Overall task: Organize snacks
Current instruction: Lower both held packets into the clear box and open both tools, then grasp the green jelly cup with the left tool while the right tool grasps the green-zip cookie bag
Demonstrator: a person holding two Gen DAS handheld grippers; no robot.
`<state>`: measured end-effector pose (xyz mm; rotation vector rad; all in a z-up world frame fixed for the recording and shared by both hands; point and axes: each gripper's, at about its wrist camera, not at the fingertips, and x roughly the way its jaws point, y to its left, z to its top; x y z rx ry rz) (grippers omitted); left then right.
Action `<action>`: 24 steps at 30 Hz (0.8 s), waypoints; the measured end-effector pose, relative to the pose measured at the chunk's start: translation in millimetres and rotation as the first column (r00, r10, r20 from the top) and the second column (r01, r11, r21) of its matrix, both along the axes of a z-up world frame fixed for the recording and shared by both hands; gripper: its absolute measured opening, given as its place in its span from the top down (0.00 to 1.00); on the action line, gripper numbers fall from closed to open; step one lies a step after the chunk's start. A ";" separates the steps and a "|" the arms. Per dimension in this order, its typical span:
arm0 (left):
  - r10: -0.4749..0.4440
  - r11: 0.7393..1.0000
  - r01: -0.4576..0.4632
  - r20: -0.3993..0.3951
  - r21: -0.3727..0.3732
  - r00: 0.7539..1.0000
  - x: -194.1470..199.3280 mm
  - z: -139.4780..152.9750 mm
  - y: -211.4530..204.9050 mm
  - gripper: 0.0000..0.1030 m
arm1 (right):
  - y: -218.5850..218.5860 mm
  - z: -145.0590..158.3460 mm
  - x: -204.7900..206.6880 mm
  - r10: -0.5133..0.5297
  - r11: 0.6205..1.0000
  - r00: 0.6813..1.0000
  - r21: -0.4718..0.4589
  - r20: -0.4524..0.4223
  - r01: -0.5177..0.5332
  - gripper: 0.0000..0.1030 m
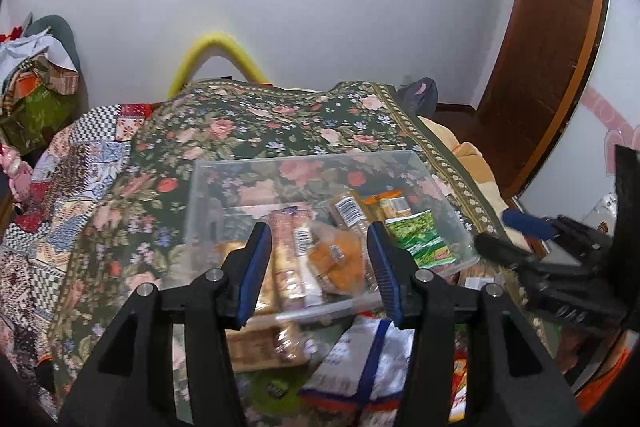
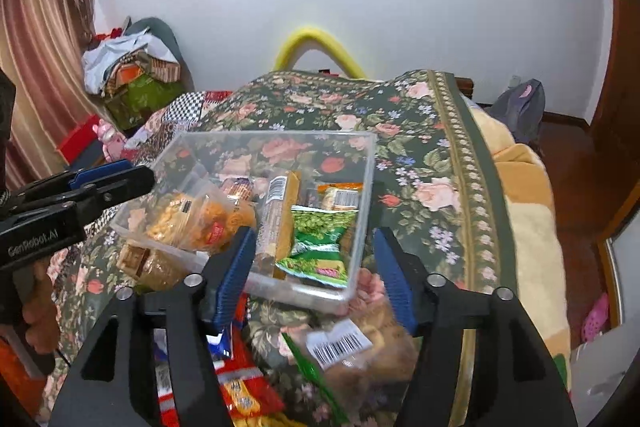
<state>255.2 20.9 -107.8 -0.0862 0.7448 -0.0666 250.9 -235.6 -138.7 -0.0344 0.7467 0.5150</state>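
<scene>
Snacks already fill much of the clear plastic bin [image 2: 362, 163] that sits on the floral bedspread [image 2: 432, 163] of the bed: an orange puffed-snack bag [image 2: 200, 217], a long biscuit pack [image 2: 280, 211] and a green pea packet [image 2: 320, 243]. More lie loose on the bed nearer the cameras, among them a barcoded clear bag [image 2: 352, 351] and red wrappers [image 2: 236, 387].

The right claw [image 2: 316, 279] is spread wide and holds nothing, poised above the bin's near corner and the barcoded bag. The left claw [image 1: 318, 267] is likewise spread and empty, over the bin's near wall.

Risks, as I judge them: the bedspread is soft and uneven, so a claw pressing on the bin's rim could tip it and spill the packets. The barcoded bag looks slippery and puffy; a pinch at its edge may slide off, and a hard squeeze could crush its contents. Both claws are near each other and may collide.
</scene>
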 end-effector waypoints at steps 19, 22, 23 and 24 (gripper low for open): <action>0.037 0.999 -0.035 -0.130 0.020 0.991 -67.4 -52.1 38.7 0.49 | -44.7 -23.5 -26.8 -0.064 0.997 0.996 -0.045 -0.061 0.061 0.26; 0.045 0.999 -0.043 -0.154 0.014 0.987 -76.1 -64.0 43.8 0.49 | -46.9 -33.1 -30.8 -0.062 0.997 0.995 -0.043 -0.079 0.059 0.16; 0.049 0.999 -0.047 -0.165 0.018 0.985 -79.2 -70.2 45.4 0.49 | -46.1 -36.4 -30.9 -0.060 0.997 0.995 -0.047 -0.084 0.056 0.14; 0.052 0.999 -0.049 -0.178 0.021 0.983 -81.5 -76.3 46.4 0.49 | -44.5 -40.7 -29.8 -0.054 0.997 0.994 -0.054 -0.093 0.049 0.12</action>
